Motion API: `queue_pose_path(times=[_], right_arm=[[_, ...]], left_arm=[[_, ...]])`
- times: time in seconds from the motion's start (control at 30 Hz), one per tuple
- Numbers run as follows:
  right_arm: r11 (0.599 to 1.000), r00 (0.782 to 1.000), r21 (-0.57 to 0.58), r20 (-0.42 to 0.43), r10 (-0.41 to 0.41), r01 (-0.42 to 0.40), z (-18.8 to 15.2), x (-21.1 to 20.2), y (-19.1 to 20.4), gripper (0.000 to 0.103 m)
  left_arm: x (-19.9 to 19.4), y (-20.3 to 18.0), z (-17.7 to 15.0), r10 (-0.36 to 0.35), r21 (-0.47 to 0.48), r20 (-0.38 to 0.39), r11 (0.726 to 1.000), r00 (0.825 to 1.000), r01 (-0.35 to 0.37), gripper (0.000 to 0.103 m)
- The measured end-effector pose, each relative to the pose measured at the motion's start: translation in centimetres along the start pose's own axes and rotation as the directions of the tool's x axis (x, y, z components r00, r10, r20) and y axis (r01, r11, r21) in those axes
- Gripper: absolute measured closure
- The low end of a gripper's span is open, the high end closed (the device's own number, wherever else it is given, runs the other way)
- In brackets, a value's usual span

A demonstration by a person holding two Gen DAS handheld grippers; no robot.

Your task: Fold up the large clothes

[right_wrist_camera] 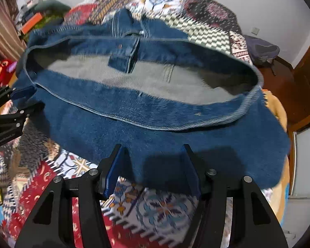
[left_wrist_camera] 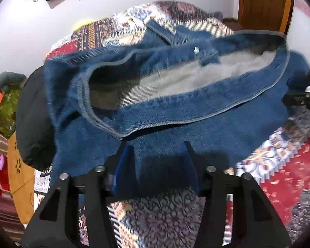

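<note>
Left wrist view: left claw (left_wrist_camera: 156, 144) at lower centre, fingers spread wide with blue pads, denim lying across the gap between them but not pinched. Jeans (left_wrist_camera: 175, 107), blue denim, fill the middle of the frame, waistband gaping to show the grey inside; metal button (left_wrist_camera: 196, 50) at upper centre. They lie on a bed under a patchwork quilt (left_wrist_camera: 165, 212), which shows along the bottom and at upper centre. Black cloth (left_wrist_camera: 34, 113) bulges at the left edge, touching the denim. Right claw (left_wrist_camera: 305, 99) enters at the right edge, at the jeans' side; whether it grips cannot be told here. Wooden door (left_wrist_camera: 264, 4) at upper right. Right wrist view: right claw (right_wrist_camera: 153, 145) at lower centre, fingers likewise wide apart, denim draped between them, unclamped. Jeans (right_wrist_camera: 155, 119) span the frame, waistband open. Quilt (right_wrist_camera: 155, 208) below and at top. Left claw (right_wrist_camera: 12, 107) at the left edge beside the jeans' corner.
</note>
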State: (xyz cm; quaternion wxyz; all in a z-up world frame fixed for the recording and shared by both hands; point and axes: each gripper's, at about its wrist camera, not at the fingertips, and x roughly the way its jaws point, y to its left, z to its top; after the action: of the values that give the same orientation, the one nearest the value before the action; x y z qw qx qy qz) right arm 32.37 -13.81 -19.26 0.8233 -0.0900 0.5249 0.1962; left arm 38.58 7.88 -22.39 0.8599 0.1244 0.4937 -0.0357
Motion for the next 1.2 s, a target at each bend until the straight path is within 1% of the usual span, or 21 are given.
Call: queue_pose_path(times=[0.13,0.2,0.23,0.27,0.3,0.4,0.43,0.5,0.53,0.57,0.63,0.7,0.73,0.77,0.87,0.9,1.0,1.03,1.1,1.13,1.2], right_arm=[[0.998,1.000,-0.053,-0.009,-0.020,0.020,1.6,1.3,0.9,0.050],[0.998,1.000,-0.057,-0.023,-0.018,0.017,3.1,2.2,0.8,0.050],[0.999,0.999,-0.052,-0.033,-0.016,0.014,4.0,2.7,0.5,0.050],[0.999,0.999,-0.040,-0.034,-0.020,0.018,5.0,3.1,0.1,0.050],[0.999,0.999,-0.027,-0.024,-0.034,0.033,5.9,3.2,-0.2,0.050],[0.995,0.992,0.036,0.077,-0.098,0.095,9.1,2.2,-1.5,0.050],[0.990,0.984,0.073,0.124,-0.127,0.119,10.2,1.4,-2.1,0.050],[0.976,0.964,0.152,0.191,-0.186,0.158,11.7,0.0,-3.2,0.050],[0.973,0.960,0.183,0.216,-0.180,0.142,12.2,-0.8,-3.8,0.050],[0.973,0.961,0.201,0.228,-0.157,0.111,12.5,-1.4,-4.1,0.050],[0.974,0.963,0.218,0.243,-0.119,0.065,12.5,-2.0,-4.0,0.050],[0.979,0.964,0.202,0.253,-0.079,0.027,11.7,-2.4,-3.6,0.050],[0.983,0.968,0.183,0.243,-0.064,0.020,11.2,-2.3,-3.1,0.049],[0.986,0.972,0.167,0.229,-0.058,0.020,10.8,-2.0,-2.7,0.048],[0.995,0.987,0.095,0.150,-0.053,0.039,8.9,-0.4,-1.3,0.047],[0.996,0.991,0.075,0.123,-0.056,0.047,8.4,0.1,-1.1,0.047],[0.996,0.995,0.023,0.033,-0.090,0.089,6.2,1.3,-1.1,0.047],[0.994,0.994,0.005,-0.003,-0.108,0.108,5.3,1.8,-1.2,0.047],[0.987,0.986,-0.005,-0.049,-0.158,0.158,3.9,2.2,-1.7,0.047],[0.985,0.984,-0.006,-0.051,-0.170,0.170,3.2,1.9,-2.0,0.047],[0.982,0.982,-0.003,-0.026,-0.188,0.188,2.1,0.8,-2.5,0.047]], left_arm=[[1.9,-0.3,1.7,0.047,0.045,0.021,0.998,0.999,-0.048,0.052],[2.4,0.0,3.0,0.036,0.036,0.026,0.999,0.999,-0.037,0.052],[2.7,0.4,4.2,0.030,0.025,0.032,0.999,0.999,-0.031,0.054],[2.8,0.5,4.9,0.039,0.022,0.035,0.999,0.999,-0.039,0.061],[2.8,1.1,6.4,0.057,0.018,0.046,0.998,0.997,-0.058,0.062],[1.5,2.7,9.7,0.059,-0.016,0.113,0.998,0.992,-0.058,0.063],[0.9,3.4,11.1,0.058,-0.039,0.141,0.998,0.988,-0.053,0.063],[-0.2,4.5,13.0,0.092,-0.088,0.184,0.993,0.979,-0.077,0.062],[-0.8,5.3,14.0,0.128,-0.122,0.211,0.987,0.969,-0.103,0.061],[-1.3,6.0,14.6,0.137,-0.143,0.227,0.984,0.964,-0.107,0.058],[-1.8,7.3,15.3,0.133,-0.177,0.236,0.980,0.962,-0.092,0.056],[-2.2,7.9,14.9,0.121,-0.199,0.237,0.977,0.964,-0.074,0.056],[-2.3,8.1,14.5,0.098,-0.203,0.238,0.978,0.966,-0.049,0.053],[-2.5,8.0,13.9,0.081,-0.204,0.236,0.978,0.968,-0.032,0.047],[-2.5,7.2,11.6,0.040,-0.196,0.215,0.981,0.976,0.003,0.038],[-2.2,6.7,10.5,0.018,-0.184,0.195,0.983,0.981,0.019,0.035],[-1.4,5.0,7.3,-0.029,-0.162,0.133,0.986,0.991,0.050,0.029],[-0.9,4.5,6.1,-0.041,-0.156,0.107,0.986,0.993,0.057,0.026],[-0.1,3.9,4.1,-0.046,-0.159,0.061,0.986,0.997,0.055,0.026],[0.4,3.8,3.0,-0.049,-0.167,0.032,0.985,0.998,0.053,0.026],[0.8,3.9,1.1,-0.053,-0.187,0.004,0.981,0.999,0.053,0.026]])
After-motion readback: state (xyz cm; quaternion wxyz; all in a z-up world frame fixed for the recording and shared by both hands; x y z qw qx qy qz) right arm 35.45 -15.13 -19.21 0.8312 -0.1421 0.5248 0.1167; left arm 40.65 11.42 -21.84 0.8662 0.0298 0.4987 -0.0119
